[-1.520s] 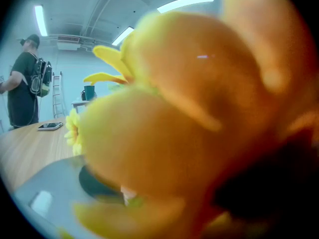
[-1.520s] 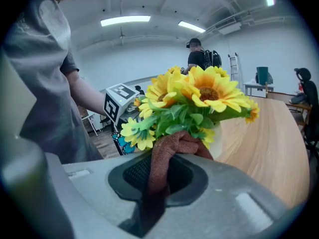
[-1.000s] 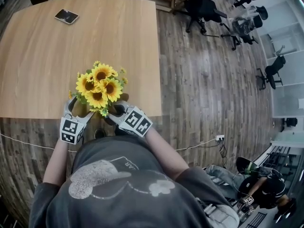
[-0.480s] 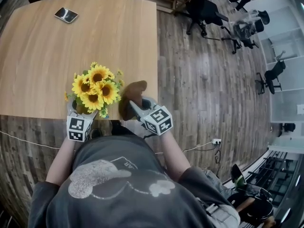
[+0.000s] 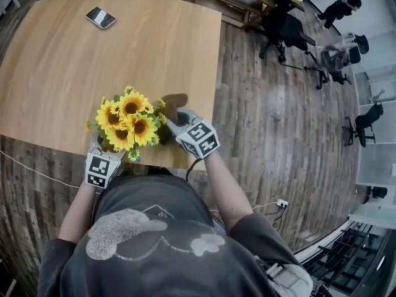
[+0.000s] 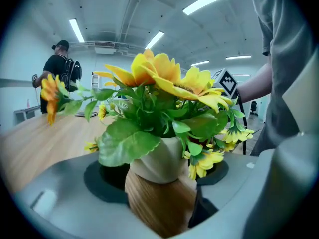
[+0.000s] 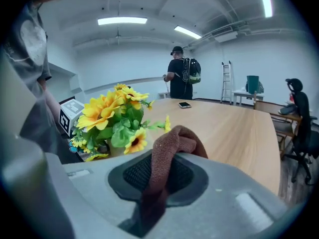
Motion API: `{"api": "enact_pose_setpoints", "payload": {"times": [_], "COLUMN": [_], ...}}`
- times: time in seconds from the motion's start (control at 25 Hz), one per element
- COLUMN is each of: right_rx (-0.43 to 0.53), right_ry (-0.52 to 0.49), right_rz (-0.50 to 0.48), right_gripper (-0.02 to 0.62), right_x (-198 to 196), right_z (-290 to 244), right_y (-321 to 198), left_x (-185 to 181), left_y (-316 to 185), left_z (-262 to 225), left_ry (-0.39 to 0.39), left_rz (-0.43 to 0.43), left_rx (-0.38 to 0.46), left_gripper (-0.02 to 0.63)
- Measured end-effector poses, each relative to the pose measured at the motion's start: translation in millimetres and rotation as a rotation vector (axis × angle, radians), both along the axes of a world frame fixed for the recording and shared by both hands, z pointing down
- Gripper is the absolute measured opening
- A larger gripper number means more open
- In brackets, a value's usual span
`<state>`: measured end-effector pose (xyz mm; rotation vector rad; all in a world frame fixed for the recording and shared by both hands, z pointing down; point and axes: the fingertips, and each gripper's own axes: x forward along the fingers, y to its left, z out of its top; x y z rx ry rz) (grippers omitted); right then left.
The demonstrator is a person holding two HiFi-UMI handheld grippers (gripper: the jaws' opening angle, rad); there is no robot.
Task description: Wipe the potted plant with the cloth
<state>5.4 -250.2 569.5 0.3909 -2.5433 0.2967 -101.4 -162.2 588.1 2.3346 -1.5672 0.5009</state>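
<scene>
The potted plant point(image 5: 128, 121), yellow sunflowers in a white-and-wood pot point(image 6: 160, 190), stands near the table's front edge. My left gripper point(image 5: 104, 146) reaches in from the front left. Its jaws are closing, with the pot's base between them and the pads against its sides. My right gripper point(image 5: 177, 119) is just right of the flowers, shut on a brown cloth point(image 5: 174, 101). The cloth point(image 7: 167, 156) droops over the jaws, and the bouquet point(image 7: 112, 118) lies to its left, apart from it.
The wooden table point(image 5: 124, 48) stretches away behind the plant, with a phone point(image 5: 101, 17) at its far side. Office chairs point(image 5: 284, 23) stand on the wood floor to the right. A person point(image 7: 179, 78) stands beyond the table's far end.
My right gripper has carried the cloth from the front of the pot round to its right side. The left gripper has stayed at the pot.
</scene>
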Motion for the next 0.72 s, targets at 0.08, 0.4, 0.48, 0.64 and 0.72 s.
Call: {"api": "enact_pose_setpoints", "payload": {"times": [0.08, 0.4, 0.48, 0.64, 0.72], "right_rx": [0.0, -0.028, -0.044, -0.066, -0.074], "right_ry": [0.004, -0.042, -0.043, -0.053, -0.053], "right_rz": [-0.059, -0.209, -0.24, -0.244, -0.238], "right_gripper": [0.049, 0.049, 0.049, 0.049, 0.049], "right_x": [-15.8, -60.7, -64.1, -64.3, -60.8], "right_z": [1.9, -3.3, -0.6, 0.4, 0.4], "right_y": [-4.5, -8.8, -5.7, -1.2, 5.1], "left_x": [1.6, 1.3, 3.0, -0.9, -3.5], "left_y": [-0.3, 1.9, -1.3, -4.0, -2.3], "left_z": [-2.3, 3.6, 4.7, 5.8, 5.6], "left_ry": [0.009, -0.006, -0.007, -0.013, -0.015], "left_rz": [0.027, 0.143, 0.158, 0.179, 0.193], "left_rx": [-0.008, -0.032, -0.037, -0.049, -0.054], "left_gripper": [0.393, 0.391, 0.391, 0.393, 0.393]}}
